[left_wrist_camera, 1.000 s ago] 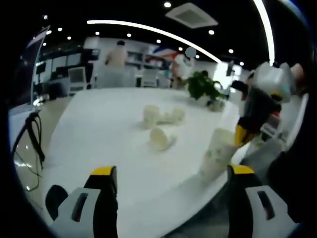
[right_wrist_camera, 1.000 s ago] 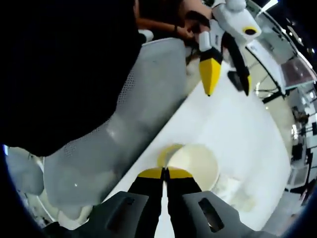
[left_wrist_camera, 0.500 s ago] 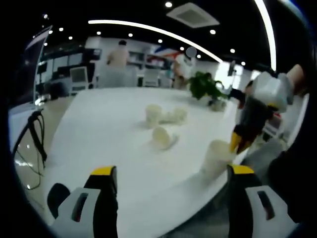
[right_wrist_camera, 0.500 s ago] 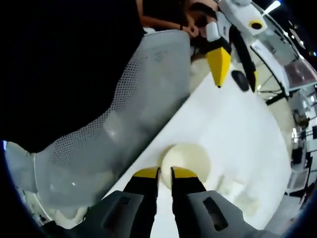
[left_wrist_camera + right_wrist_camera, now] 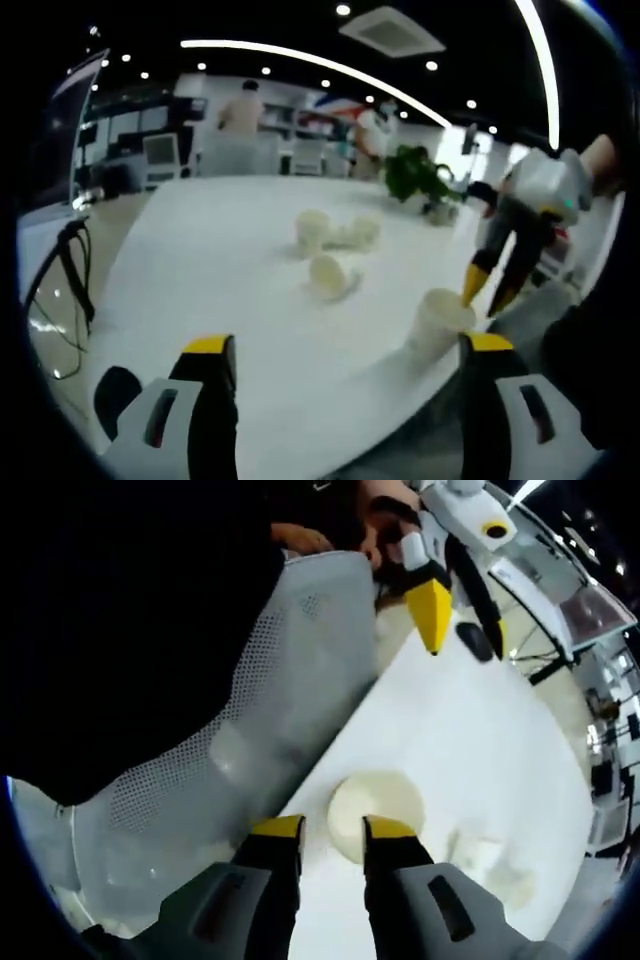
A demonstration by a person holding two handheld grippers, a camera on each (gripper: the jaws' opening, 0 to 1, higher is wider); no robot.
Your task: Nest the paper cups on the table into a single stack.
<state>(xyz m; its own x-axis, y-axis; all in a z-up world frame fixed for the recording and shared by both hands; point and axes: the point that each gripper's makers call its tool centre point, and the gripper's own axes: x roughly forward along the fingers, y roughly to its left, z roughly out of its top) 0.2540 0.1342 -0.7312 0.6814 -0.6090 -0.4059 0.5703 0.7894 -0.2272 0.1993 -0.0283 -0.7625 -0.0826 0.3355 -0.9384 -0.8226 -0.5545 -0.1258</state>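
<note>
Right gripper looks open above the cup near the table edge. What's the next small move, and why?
Probably lift the right gripper clear of the near cup and head for the three loose cups farther across the table. Its jaws stand apart above the cup's rim, gripping nothing, and the cup stands upright near the edge. One loose cup lies on its side, closest to fetch.

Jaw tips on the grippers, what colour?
Yellow tips on dark jaws; clearest in the right gripper view, on the right gripper.

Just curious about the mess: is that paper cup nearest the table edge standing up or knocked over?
Standing: the near cup sits upright by the table edge, its round rim facing up.
</note>
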